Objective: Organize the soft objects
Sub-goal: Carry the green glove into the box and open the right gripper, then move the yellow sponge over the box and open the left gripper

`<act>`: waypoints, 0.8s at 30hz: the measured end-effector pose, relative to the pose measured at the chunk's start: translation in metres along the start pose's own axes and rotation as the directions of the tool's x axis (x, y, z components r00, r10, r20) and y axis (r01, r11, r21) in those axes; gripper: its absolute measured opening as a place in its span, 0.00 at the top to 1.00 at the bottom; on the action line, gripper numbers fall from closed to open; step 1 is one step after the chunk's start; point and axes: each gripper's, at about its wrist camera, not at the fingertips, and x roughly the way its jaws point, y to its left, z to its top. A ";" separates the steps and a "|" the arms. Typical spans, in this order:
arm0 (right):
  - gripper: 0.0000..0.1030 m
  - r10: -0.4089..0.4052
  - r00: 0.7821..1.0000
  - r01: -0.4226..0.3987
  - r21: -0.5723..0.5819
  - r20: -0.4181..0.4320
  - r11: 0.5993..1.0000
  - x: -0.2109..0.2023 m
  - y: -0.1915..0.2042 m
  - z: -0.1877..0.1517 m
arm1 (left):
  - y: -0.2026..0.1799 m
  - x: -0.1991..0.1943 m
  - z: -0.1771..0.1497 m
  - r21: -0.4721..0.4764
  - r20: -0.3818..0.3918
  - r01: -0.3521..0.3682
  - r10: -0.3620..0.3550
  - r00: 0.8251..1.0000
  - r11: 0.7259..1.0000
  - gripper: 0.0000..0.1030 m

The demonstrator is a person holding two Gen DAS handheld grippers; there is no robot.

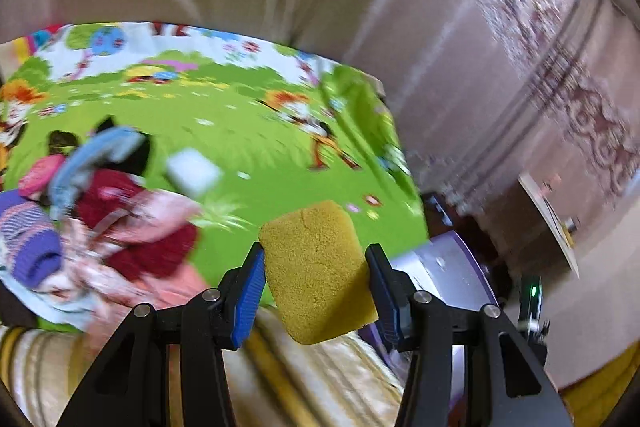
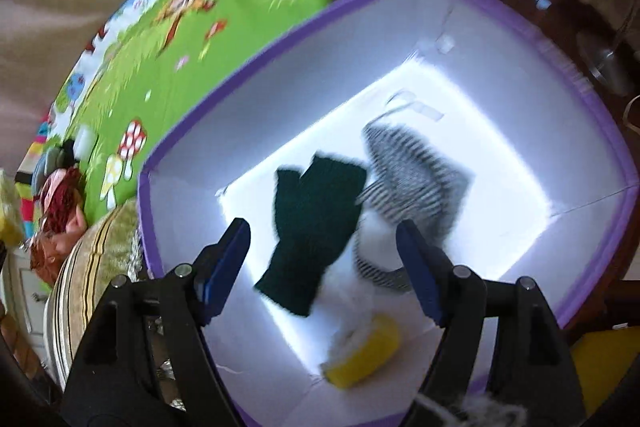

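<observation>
Left wrist view: left gripper fingers clamped on yellow sponge over green play mat; right gripper fingers apart.

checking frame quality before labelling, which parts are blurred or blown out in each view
Left wrist: the sponge and left gripper are sharp, while the clothes pile and mat are motion-smeared. Right wrist: the bin floor is blown out white, and the dark glove and striped cloth are blurred.
</observation>
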 end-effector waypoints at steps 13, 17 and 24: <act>0.21 -0.095 0.966 0.095 0.012 0.239 0.995 -0.074 -0.029 0.012 | -0.108 0.040 -0.055 0.170 -0.224 0.179 -0.139 0.965 0.969 0.47; 0.21 -0.085 0.965 0.083 0.018 0.250 0.996 -0.077 -0.032 0.009 | -0.125 0.046 -0.069 0.195 -0.271 0.221 -0.164 0.948 0.956 0.32; 0.20 -0.064 0.962 0.068 -0.006 0.265 0.998 -0.079 -0.025 0.009 | -0.126 0.047 -0.078 0.204 -0.305 0.225 -0.157 0.939 0.953 0.29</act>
